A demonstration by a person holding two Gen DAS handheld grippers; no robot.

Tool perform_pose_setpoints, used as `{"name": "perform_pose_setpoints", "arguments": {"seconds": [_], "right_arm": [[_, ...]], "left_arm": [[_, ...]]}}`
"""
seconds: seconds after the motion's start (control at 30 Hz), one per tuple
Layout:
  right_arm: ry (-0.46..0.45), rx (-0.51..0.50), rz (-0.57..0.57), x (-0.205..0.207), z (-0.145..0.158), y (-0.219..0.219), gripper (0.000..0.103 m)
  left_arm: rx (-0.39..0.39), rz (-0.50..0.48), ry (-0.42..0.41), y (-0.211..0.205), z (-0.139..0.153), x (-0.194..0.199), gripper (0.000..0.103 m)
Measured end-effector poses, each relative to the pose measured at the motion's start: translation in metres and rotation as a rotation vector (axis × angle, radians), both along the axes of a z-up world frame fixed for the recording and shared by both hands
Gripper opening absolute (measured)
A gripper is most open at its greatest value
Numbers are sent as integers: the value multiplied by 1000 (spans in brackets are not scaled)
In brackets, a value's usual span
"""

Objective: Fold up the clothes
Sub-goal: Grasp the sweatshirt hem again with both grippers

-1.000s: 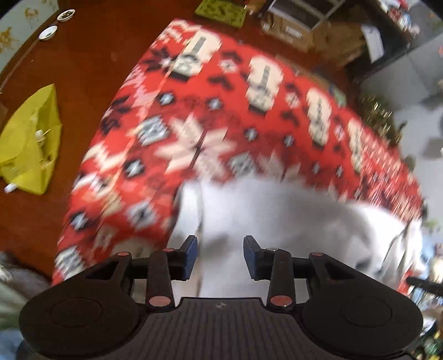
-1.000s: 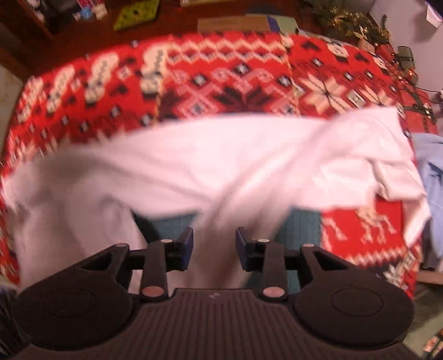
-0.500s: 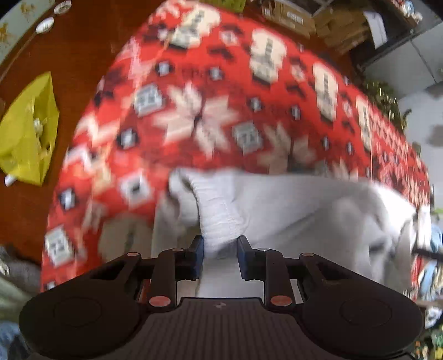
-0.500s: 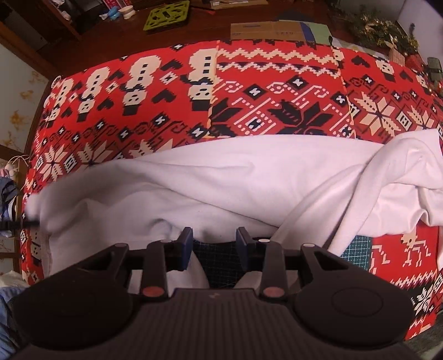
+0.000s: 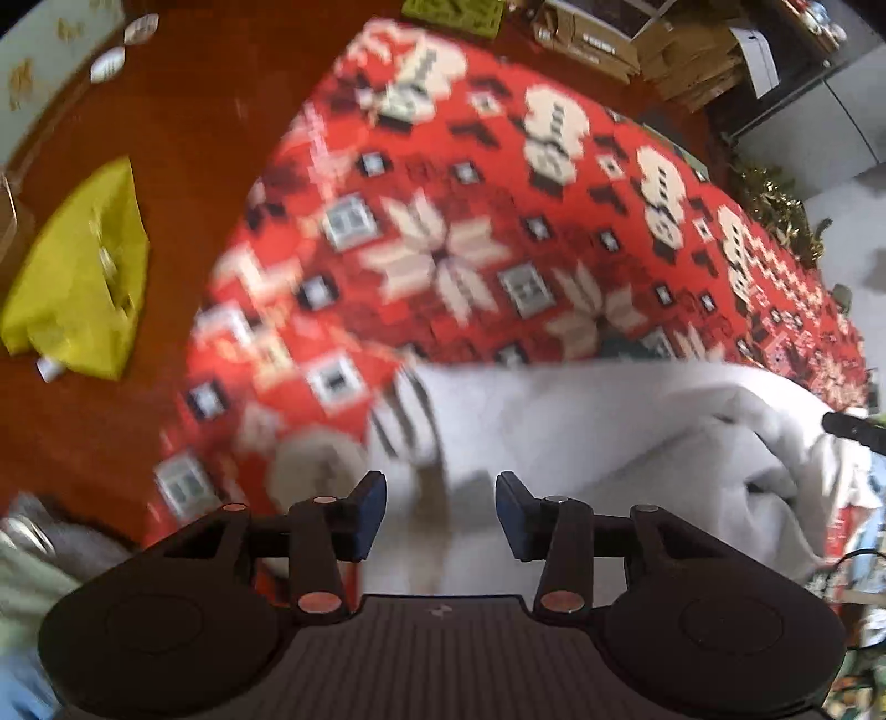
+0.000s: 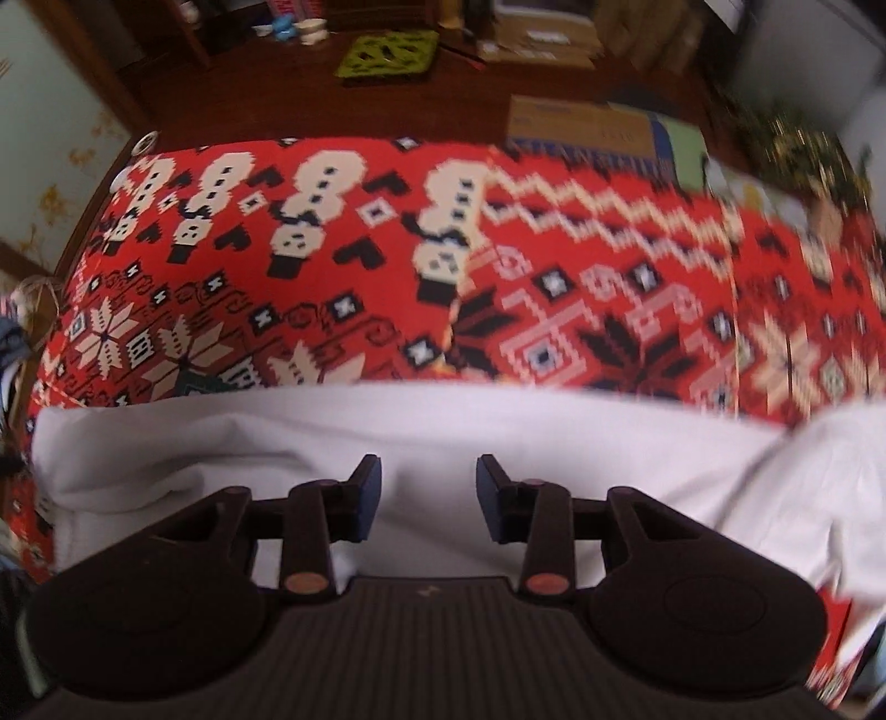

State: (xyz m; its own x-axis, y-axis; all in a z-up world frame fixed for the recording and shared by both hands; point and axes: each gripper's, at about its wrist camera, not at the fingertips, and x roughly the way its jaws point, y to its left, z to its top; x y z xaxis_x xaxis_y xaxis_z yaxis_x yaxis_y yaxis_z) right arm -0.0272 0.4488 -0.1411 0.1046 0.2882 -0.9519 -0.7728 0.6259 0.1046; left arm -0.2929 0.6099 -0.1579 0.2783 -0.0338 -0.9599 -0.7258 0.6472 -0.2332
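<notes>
A white sweatshirt (image 5: 598, 432) lies across the near part of a red patterned tablecloth (image 5: 454, 232). Its ribbed hem corner (image 5: 404, 421) sits just ahead of my left gripper (image 5: 440, 498), which is open and holds nothing. In the right wrist view the same white sweatshirt (image 6: 498, 443) spreads wide below my right gripper (image 6: 429, 490), also open, with cloth under its fingers but nothing pinched. The red tablecloth (image 6: 387, 288) fills the far half of that view.
A yellow bag (image 5: 83, 266) lies on the brown floor (image 5: 183, 127) to the left. Cardboard boxes (image 5: 603, 33) and a green mat (image 6: 390, 52) stand beyond the table. A cardboard box (image 6: 581, 124) sits at the far table edge.
My left gripper was shut on the ribbed hem half a second ago and has opened, leaving the hem on the cloth. The right gripper opened wider and the sweatshirt now lies flatter.
</notes>
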Motion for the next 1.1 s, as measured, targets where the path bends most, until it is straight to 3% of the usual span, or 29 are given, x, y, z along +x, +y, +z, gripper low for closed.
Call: {"name": "perform_pose_setpoints", "arguments": {"seconds": [0.1, 0.23, 0.37, 0.5, 0.6, 0.73, 0.8, 0.9, 1.0, 1.1], "right_arm": [[-39, 8, 70, 6, -4, 14, 41], [-37, 5, 97, 18, -15, 28, 41], [-17, -12, 180, 23, -33, 36, 41], [-87, -74, 329, 18, -53, 45, 41], [-115, -107, 446, 18, -65, 53, 41], [-117, -165, 598, 18, -80, 58, 37], [-109, -186, 674, 18, -89, 59, 14], [-94, -180, 737, 14, -91, 62, 1], [-118, -166, 717, 19, -81, 69, 0], [-162, -129, 608, 36, -63, 77, 0]], "left_arm": [[23, -23, -14, 23, -3, 15, 45], [-47, -68, 3, 31, -23, 28, 48], [-118, -113, 21, 39, -44, 41, 43], [-97, -129, 48, 32, -52, 42, 38], [-93, -124, 38, 30, -54, 43, 25], [-62, -164, 56, 27, -53, 49, 24], [-40, -191, 58, 25, -51, 53, 23], [8, -219, 52, 24, -46, 57, 19], [88, -229, 33, 30, -31, 66, 15], [167, -203, -6, 50, -11, 81, 11]]}}
